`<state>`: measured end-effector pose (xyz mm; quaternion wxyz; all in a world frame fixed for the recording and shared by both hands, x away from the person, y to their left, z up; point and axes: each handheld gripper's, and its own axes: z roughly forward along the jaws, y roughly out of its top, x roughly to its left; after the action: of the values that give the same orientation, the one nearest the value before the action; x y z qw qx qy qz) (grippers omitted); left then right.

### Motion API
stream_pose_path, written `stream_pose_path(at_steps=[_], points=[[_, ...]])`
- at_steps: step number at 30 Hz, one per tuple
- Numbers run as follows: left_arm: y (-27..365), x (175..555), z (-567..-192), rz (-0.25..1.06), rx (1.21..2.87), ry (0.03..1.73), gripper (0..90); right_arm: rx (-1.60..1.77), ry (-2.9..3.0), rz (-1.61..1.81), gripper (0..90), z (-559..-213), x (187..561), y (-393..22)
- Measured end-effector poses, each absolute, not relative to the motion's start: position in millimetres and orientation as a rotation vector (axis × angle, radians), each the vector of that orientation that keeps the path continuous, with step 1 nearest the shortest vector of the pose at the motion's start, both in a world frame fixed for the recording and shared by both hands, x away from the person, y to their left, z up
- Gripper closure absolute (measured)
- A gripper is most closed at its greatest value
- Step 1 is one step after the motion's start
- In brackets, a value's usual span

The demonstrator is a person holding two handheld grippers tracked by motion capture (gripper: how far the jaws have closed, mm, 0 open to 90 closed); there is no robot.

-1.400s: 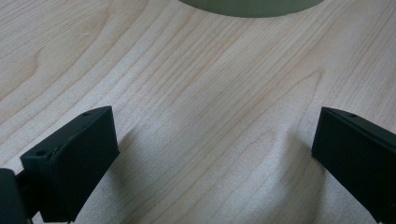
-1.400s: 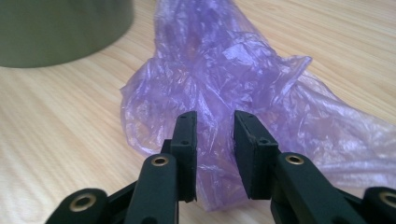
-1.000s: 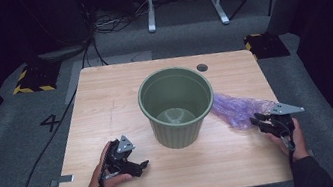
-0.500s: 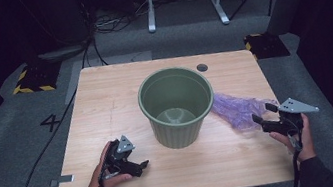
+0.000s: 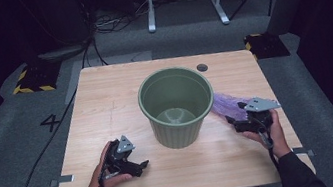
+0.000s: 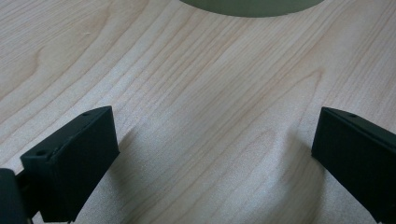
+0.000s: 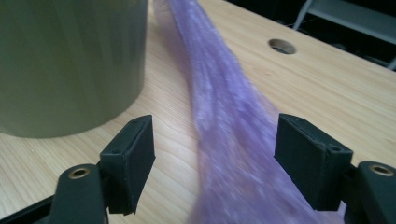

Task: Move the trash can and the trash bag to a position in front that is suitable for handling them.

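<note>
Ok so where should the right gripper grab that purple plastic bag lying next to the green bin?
Take the purple bag at its near end, coming in low along the table from the person's side. It lies flat in a long narrow strip beside the green bin, and the right gripper already has its open jaws either side of it. The thin film probably needs pinching right at the tabletop.

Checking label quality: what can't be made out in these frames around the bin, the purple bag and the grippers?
- Purple bag: high view, its far end is hidden behind the green bin; right gripper view, blurred, near end cut off by the bottom edge.
- Green bin: left gripper view, cut off by the top edge.
- Right gripper: open astride the bag; contact unclear.
- Left gripper: open over the bare table.
</note>
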<state>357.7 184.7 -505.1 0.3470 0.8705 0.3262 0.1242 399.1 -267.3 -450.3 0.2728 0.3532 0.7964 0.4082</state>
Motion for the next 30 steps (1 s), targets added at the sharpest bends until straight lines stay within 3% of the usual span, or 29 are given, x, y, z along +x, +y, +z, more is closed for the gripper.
stream_pose_path(at_steps=[4, 7, 9, 12, 17, 23, 28, 30], points=[[185, 358, -505, 0.322, 2.258, 0.846, 0.0, 0.96, 2.163, 1.06, 28.2, -460, 411, -257], [185, 357, -505, 0.323, 2.257, 0.848, 0.0, 1.014, 2.202, 1.012, 43.9, -476, 425, -257], [185, 357, -505, 0.323, 2.257, 0.848, 0.0, 1.039, 2.205, 1.006, 45.8, -479, 428, -259], [185, 357, -505, 0.323, 2.257, 0.849, 0.0, 1.08, 2.218, 0.974, 60.4, -484, 432, -267], [184, 357, -505, 0.324, 2.256, 0.851, 0.0, 1.078, 2.263, 0.873, 68.8, -493, 434, -274], [185, 357, -505, 0.323, 2.256, 0.851, 0.0, 1.092, 2.273, 0.897, 68.4, -490, 429, -293], [185, 357, -505, 0.323, 2.256, 0.851, 0.0, 1.104, 2.256, 0.928, 58.2, -482, 421, -307], [185, 357, -505, 0.324, 2.256, 0.851, 0.0, 1.086, 2.253, 0.886, 47.1, -477, 419, -306]])
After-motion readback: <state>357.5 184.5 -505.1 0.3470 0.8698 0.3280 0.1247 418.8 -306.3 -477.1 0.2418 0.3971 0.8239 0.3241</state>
